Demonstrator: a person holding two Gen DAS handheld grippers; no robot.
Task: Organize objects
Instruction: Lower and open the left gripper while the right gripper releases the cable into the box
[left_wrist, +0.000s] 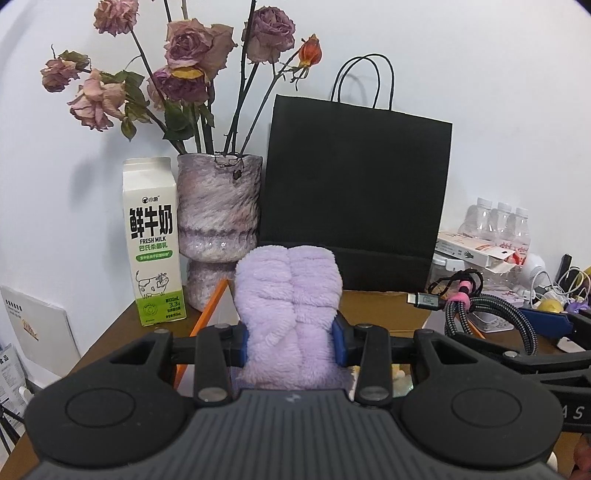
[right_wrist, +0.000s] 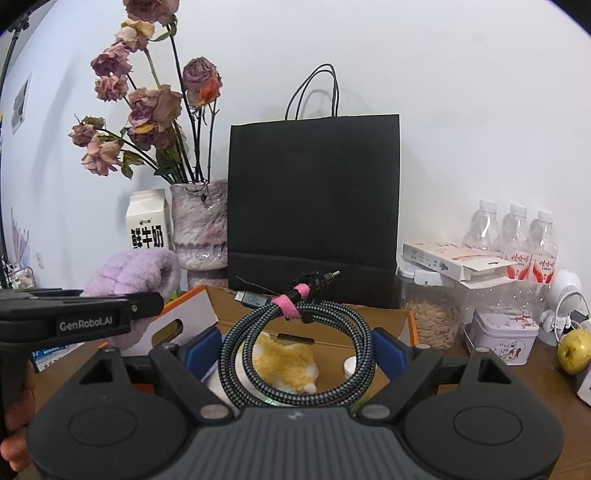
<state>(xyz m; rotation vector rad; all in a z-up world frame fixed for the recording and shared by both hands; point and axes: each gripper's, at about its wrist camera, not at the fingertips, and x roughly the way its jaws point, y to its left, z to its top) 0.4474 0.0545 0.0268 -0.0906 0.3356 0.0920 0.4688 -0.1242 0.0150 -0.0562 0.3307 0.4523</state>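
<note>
left gripper (left_wrist: 291, 341): blue pads (left_wrist: 242, 345) clamped on both sides of a fluffy lilac plush slipper (left_wrist: 288, 314), which stands upright between them, lifted off the table.
right gripper (right_wrist: 297, 350): jaws spread wide, pressing from both sides on a coiled braided USB-C cable (right_wrist: 295, 343); coil tied with a pink strap (right_wrist: 286, 304), plug ends sticking up at the top.
cardboard box (right_wrist: 314, 325): open, orange-edged flaps, mid-table just in front of the bag; the cable coil hangs over it.
box contents: yellow-and-white plush item (right_wrist: 284, 363) and a small white round thing (right_wrist: 351, 365), maybe a cap, hard to tell.
black paper bag (left_wrist: 354, 192): upright at the back edge against the wall, handles up.
vase of dried roses (left_wrist: 218, 225): back-left, touching the bag's left side.
fresh milk carton (left_wrist: 153, 240): just left of the vase, near the back-left corner.
right end of the table: three water bottles (right_wrist: 513, 232) by the wall, flat carton on a seed jar (right_wrist: 432, 321), floral tin (right_wrist: 500, 332), yellow-green fruit (right_wrist: 574, 350) by the right edge.
wooden table (left_wrist: 122, 332): brown, carries all of it.
</note>
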